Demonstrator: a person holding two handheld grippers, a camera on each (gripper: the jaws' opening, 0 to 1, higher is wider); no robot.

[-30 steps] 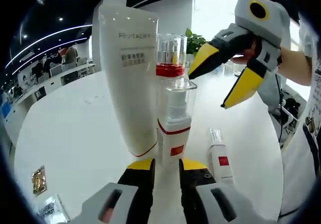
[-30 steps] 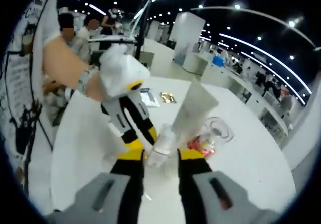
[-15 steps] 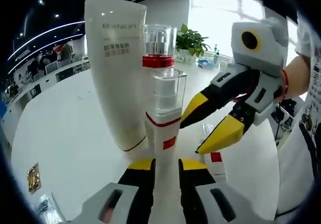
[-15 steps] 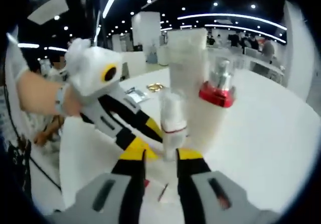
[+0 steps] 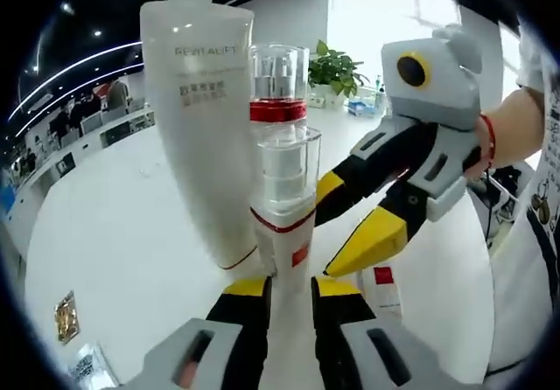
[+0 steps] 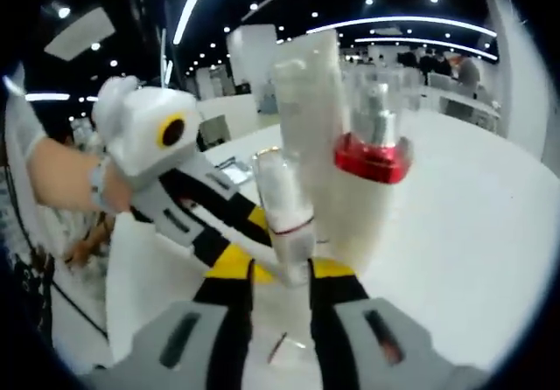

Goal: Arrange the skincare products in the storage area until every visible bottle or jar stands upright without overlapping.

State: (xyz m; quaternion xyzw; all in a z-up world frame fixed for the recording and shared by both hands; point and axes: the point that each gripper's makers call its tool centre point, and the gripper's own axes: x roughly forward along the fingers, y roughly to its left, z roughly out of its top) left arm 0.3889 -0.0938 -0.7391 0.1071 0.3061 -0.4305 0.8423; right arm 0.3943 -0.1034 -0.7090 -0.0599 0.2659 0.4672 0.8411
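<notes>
A small white bottle (image 5: 284,206) with a clear cap and a red stripe stands upright, and my left gripper (image 5: 291,287) is shut on its base. Just behind it stand a tall white tube (image 5: 197,128) on its cap and a clear-capped bottle with a red collar (image 5: 278,88). My right gripper (image 5: 324,247) reaches in from the right, open, with its yellow tips against the small bottle's right side. In the right gripper view the small bottle (image 6: 282,211) leans above my right gripper (image 6: 280,276). There the left gripper (image 6: 249,246) comes in from the left, beside the tube (image 6: 319,136) and the red-collared bottle (image 6: 372,158).
Another small white bottle with a red label (image 5: 385,287) lies flat on the round white table (image 5: 114,233) to the right. Two sachets (image 5: 66,316) lie near the left edge. A person's arm (image 5: 525,128) holds the right gripper. A potted plant (image 5: 332,66) stands far behind.
My right gripper has come down from the upper right to the small bottle's side. The left gripper has kept its place at the bottle's base, with a slight shift of its view.
</notes>
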